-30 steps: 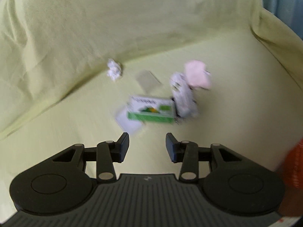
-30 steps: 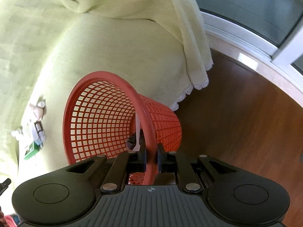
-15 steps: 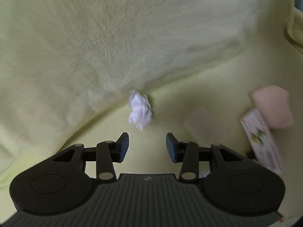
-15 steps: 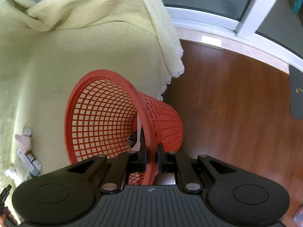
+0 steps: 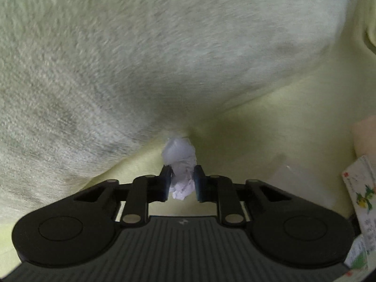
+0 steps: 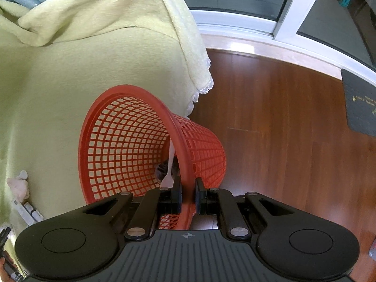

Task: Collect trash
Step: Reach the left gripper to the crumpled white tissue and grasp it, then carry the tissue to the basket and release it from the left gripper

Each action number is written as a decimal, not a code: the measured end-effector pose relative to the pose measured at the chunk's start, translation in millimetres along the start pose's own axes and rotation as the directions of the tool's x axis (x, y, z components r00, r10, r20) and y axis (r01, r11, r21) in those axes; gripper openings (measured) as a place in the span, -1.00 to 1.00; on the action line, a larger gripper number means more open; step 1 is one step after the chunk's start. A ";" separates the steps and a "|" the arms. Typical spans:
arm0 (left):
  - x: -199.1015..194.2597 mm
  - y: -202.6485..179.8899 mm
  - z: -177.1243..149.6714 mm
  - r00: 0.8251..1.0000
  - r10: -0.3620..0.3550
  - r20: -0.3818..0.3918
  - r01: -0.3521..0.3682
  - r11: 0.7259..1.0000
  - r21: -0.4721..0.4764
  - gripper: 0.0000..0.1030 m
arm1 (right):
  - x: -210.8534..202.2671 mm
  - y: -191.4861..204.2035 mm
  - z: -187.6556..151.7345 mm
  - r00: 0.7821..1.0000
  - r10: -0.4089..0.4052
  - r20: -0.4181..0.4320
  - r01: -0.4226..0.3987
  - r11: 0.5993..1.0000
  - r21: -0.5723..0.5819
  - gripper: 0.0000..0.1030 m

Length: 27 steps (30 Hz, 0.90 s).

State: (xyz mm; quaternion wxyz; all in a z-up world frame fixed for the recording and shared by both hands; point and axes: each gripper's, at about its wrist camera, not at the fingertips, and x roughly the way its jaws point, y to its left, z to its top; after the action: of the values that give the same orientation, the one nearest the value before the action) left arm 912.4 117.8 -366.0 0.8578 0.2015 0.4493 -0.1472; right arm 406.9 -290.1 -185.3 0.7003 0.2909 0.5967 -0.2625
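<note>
A crumpled white paper ball lies on the yellow-green sofa cover, in the crease below the backrest. My left gripper is shut on the paper ball, one finger pressed against each side of it. In the right wrist view my right gripper is shut on the near rim of a red mesh basket, which is tipped with its mouth toward the sofa seat. A white plastic utensil and something dark lie inside the basket.
A printed carton and a pink wad lie at the right edge of the left wrist view. The pink wad and small tubes show on the seat left of the basket. Wooden floor and a window frame lie to the right.
My left gripper moved forward to the paper ball and closed on it; it was open before. The right gripper keeps its hold on the basket rim, and the view has swung toward the floor.
</note>
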 end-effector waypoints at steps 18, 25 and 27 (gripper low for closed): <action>-247.6 -106.3 -26.8 0.971 -0.241 0.007 0.240 0.970 0.038 -0.77 | -11.8 -8.0 -5.8 0.994 0.107 -0.034 -0.110 0.985 -0.132 -0.87; -326.9 -192.4 -45.9 0.940 -0.328 -0.095 0.334 0.941 0.053 -0.77 | -14.4 -22.5 -10.8 0.982 0.177 -0.067 -0.187 0.961 -0.202 -0.87; -345.2 -199.1 -50.7 0.922 -0.366 -0.122 0.375 0.925 0.057 -0.77 | -15.1 -25.8 -11.8 0.978 0.193 -0.077 -0.205 0.955 -0.213 -0.87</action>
State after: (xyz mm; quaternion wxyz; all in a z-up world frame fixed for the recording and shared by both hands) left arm 599.2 -7.5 -147.9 0.7800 0.1544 0.5192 -0.3134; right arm 378.2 -299.2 -174.2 0.7342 0.2774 0.6090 -0.1146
